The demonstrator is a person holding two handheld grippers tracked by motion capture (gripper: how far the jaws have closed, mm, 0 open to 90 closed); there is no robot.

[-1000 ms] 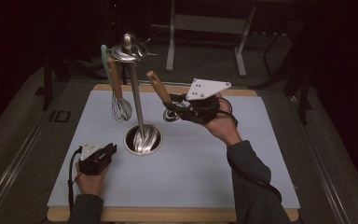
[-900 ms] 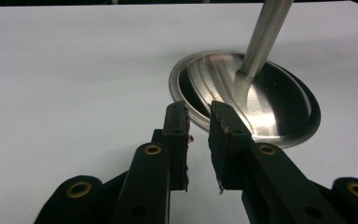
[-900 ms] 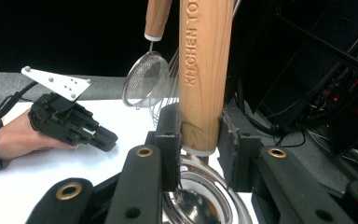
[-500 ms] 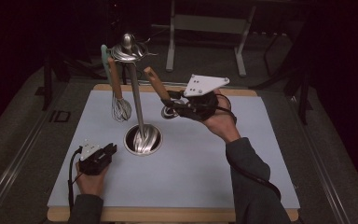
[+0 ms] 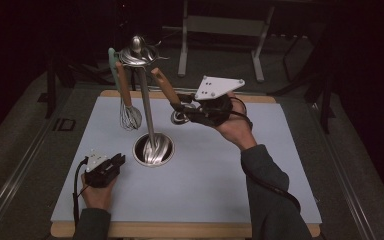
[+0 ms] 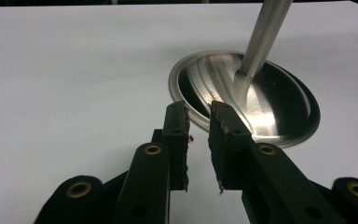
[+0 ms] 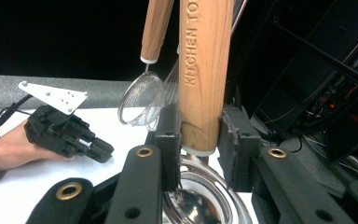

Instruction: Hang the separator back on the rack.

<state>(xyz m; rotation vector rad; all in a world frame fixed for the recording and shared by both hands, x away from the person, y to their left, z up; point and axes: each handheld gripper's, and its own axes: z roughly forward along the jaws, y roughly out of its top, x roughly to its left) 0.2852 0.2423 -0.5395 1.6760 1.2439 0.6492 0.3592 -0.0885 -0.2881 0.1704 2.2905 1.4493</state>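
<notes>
The wooden handle [image 7: 204, 70] caught in the right gripper [image 7: 200, 140] carries burned-in capitals reading "KITCHEN TO", the rest running out of the right gripper view. It belongs to a ladle [image 5: 172, 100] whose long axis slants from the crown [image 5: 139, 54] of the steel utensil stand [image 5: 147, 107] down and away to its right, with the metal bowl [image 5: 179, 117] at the lower end beside the gripper; both jaws press the handle just above its metal collar. A whisk [image 5: 128, 107] with a wooden handle hangs straight down on the stand's left, wires lowermost, and a pale green handle [image 5: 112, 62] hangs beside it. The left gripper [image 5: 105, 170] rests on the white mat [image 5: 205, 180] just left of the stand's round base [image 6: 261, 100], its jaws a narrow gap apart with nothing between them, pointing at that base. In the right gripper view a small sieve [image 7: 140, 100] also hangs from a wooden handle.
</notes>
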